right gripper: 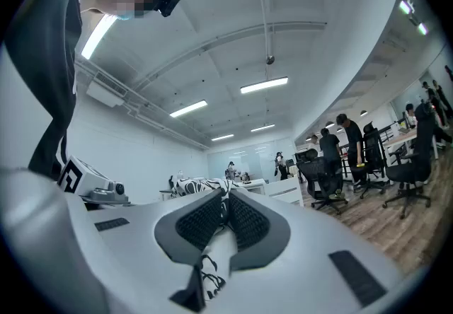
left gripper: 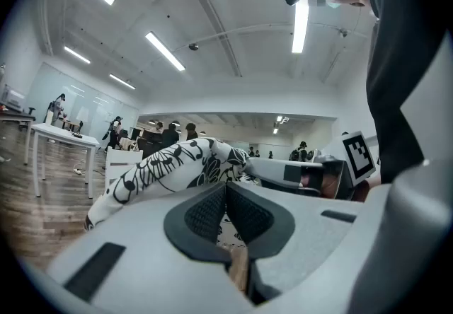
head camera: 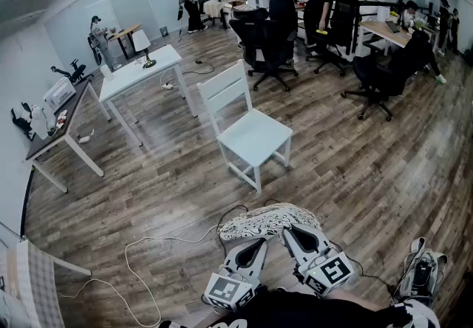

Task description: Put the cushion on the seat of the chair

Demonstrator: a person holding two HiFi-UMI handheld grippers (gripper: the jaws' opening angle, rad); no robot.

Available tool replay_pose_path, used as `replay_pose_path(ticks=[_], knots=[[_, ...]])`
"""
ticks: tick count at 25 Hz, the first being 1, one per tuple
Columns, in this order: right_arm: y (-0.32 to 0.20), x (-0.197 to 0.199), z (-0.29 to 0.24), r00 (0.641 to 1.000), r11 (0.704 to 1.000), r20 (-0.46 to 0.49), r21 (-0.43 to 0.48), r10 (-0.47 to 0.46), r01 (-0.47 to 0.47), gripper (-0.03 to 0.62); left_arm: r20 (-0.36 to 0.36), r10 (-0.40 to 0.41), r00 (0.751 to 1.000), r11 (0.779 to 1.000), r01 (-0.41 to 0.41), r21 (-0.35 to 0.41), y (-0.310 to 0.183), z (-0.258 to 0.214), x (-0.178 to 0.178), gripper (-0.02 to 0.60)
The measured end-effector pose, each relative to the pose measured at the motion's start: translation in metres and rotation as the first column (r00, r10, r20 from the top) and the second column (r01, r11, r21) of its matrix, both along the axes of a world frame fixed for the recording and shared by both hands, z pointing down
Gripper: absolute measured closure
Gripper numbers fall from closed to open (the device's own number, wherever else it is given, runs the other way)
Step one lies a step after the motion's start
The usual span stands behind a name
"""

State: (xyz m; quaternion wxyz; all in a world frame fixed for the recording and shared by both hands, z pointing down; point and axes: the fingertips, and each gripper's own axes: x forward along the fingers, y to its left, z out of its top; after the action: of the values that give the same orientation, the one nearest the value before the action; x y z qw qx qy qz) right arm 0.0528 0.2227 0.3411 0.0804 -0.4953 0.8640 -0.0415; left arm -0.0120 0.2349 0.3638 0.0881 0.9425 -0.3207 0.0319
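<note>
- Cushion (head camera: 267, 220), white with a black leafy print, hangs in the air low in the head view, close in front of the person and above the wooden floor (head camera: 369, 171).
- It is carried by 2 grippers, 1 at each end of its near edge.
- The left gripper (head camera: 255, 243) has its jaws pinched nearly together on a fold of the printed fabric. From its own view the rest of the cushion bulges up and away beyond the tips.
- The right gripper (head camera: 297, 234) is clamped just as narrowly, with a strip of the same fabric trailing down between its pads.
- The cushion's long axis runs left to right, spanning from 1 gripper to the other and sagging a little at the outer corners.
- The white chair (head camera: 244, 123) stands ahead of both grippers and well apart from them, up the head view and slightly left of the cushion's middle.
- Its slatted back is on the far left side, so the seat (head camera: 255, 136) opens toward the person and to the right.
- Neither hand looks clearly nearer. The left gripper lines up a shade better with the seat.
- I would judge the coming move to be a carry straight forward, both hands together, and a lowering onto the seat.
- No box or bin takes part. The seat is the only receiver, and nothing lies on it.
- Cables (head camera: 148, 245) loop over the floor to the left, off the direct path.
</note>
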Motion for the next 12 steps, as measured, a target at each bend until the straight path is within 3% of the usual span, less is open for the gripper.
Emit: replay_pose_path(ticks=[12], knots=[[0.0004,-0.0025,-0.0019,1.000,1.000,0.004,-0.002,-0.008,0.008,0.554,-0.037,0.019,0.999,1.000,-0.018,0.022,-0.0029,0.0081,0.0054,0.575]])
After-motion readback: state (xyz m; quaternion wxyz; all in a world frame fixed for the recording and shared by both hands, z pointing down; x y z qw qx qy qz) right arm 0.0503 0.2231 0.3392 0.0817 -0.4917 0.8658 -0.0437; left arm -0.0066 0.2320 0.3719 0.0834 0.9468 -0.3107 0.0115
